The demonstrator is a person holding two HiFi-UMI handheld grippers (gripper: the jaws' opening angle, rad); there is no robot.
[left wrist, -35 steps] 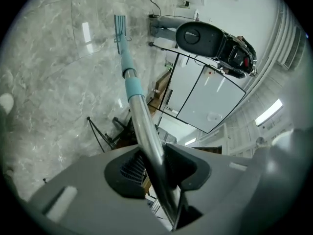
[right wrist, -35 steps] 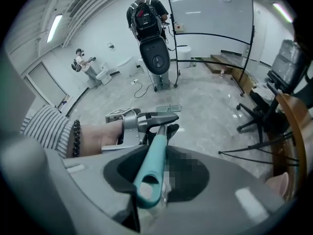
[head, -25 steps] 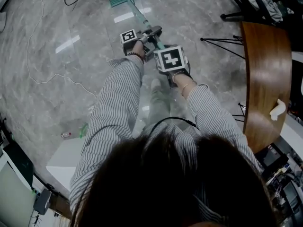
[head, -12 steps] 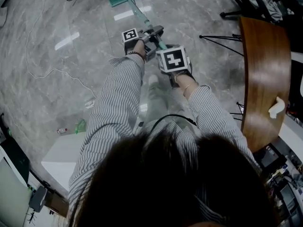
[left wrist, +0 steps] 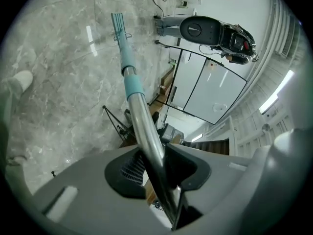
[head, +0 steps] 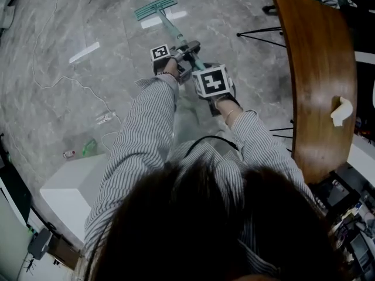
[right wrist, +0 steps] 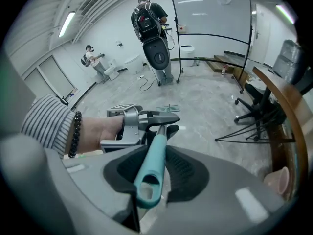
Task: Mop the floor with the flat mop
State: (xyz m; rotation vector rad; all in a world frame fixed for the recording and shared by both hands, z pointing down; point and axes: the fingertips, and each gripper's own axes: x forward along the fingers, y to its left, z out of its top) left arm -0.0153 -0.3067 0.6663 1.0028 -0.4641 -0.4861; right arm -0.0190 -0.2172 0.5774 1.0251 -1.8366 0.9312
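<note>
Arms: both striped sleeves [head: 146,116] reach forward; left gripper [head: 188,47] ahead of right gripper [head: 199,68] | Tongs: left pinches the steel shaft, right the handle end, of the teal flat mop [head: 155,7] | Views: head view shows mop head flat on grey marble floor [head: 70,34]; only right gripper view shows handle's hanging hole [right wrist: 148,182]

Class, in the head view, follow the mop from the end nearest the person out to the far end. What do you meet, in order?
right gripper → left gripper → bare mop pole → flat mop head
</note>
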